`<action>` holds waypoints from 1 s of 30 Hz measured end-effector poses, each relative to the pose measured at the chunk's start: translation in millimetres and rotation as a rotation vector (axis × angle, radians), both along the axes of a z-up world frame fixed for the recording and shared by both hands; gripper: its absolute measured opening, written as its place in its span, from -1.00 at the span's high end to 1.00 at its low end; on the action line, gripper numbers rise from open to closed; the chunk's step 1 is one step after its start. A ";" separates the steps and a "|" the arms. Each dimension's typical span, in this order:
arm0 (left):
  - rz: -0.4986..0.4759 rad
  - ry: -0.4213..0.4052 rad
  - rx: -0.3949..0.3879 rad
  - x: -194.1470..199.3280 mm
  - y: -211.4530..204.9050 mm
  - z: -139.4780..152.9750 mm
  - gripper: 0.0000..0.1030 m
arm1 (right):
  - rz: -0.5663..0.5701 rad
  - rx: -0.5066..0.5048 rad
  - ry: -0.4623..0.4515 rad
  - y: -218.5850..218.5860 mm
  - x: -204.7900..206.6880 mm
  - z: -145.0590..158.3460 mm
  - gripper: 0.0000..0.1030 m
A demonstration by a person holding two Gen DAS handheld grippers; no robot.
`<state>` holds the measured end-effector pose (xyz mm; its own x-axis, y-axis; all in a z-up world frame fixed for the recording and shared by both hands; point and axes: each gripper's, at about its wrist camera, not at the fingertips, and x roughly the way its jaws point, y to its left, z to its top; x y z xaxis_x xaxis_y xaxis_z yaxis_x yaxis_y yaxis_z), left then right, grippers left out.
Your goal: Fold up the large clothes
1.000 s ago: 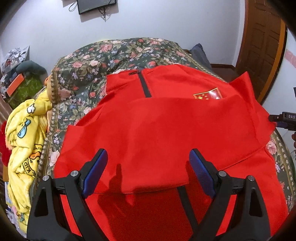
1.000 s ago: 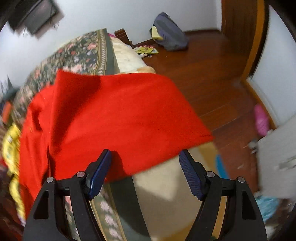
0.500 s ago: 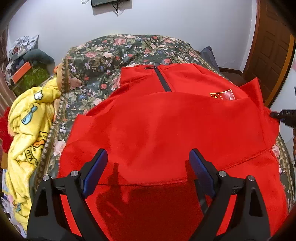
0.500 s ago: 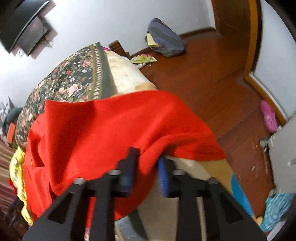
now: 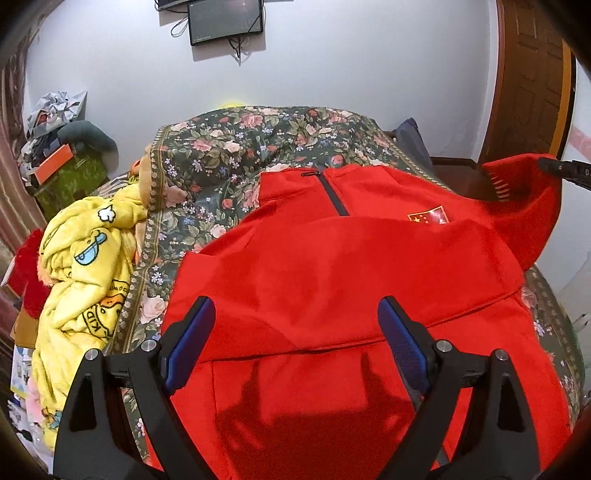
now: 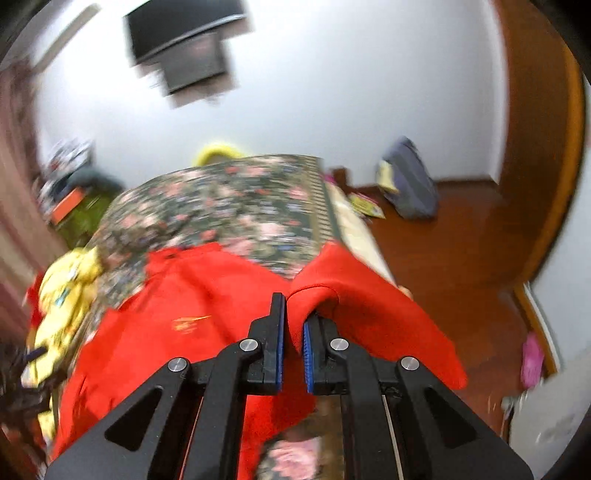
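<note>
A large red jacket (image 5: 332,280) with a dark zip and a flag badge lies spread on the floral bedspread (image 5: 236,162). One sleeve is folded across its chest. My left gripper (image 5: 295,328) hovers open over the lower front, with nothing between its blue pads. My right gripper (image 6: 293,325) is shut on the jacket's right sleeve (image 6: 362,306), lifted off the bed. That raised sleeve (image 5: 524,210) shows at the right edge of the left wrist view, with the right gripper's tip (image 5: 565,170) at it.
A yellow cartoon blanket (image 5: 81,280) is bunched at the bed's left side. Clutter and a green box (image 5: 62,177) stand in the far left corner. A screen (image 5: 225,18) hangs on the wall. A wooden floor, a grey bag (image 6: 406,184) and a door (image 5: 532,81) are on the right.
My right gripper closed on the sleeve's edge and raised it off the bed. The left gripper stayed open and drew back and up a little.
</note>
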<state>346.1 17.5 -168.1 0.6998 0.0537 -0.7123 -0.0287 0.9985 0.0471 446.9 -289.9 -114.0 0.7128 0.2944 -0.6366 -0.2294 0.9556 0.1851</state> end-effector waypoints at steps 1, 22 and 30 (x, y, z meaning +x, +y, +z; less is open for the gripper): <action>-0.001 -0.002 -0.001 -1.5 1.0 0.5 -0.75 | 0.043 -0.018 -0.008 13.5 -5.3 3.0 0.86; -0.003 0.076 -0.039 -17.3 13.9 -21.9 -0.75 | 0.228 0.150 0.418 62.0 -23.5 -82.6 0.38; -0.017 0.073 -0.049 -13.6 2.8 -20.8 -0.75 | 0.007 0.080 0.247 6.5 -29.4 -49.2 -0.28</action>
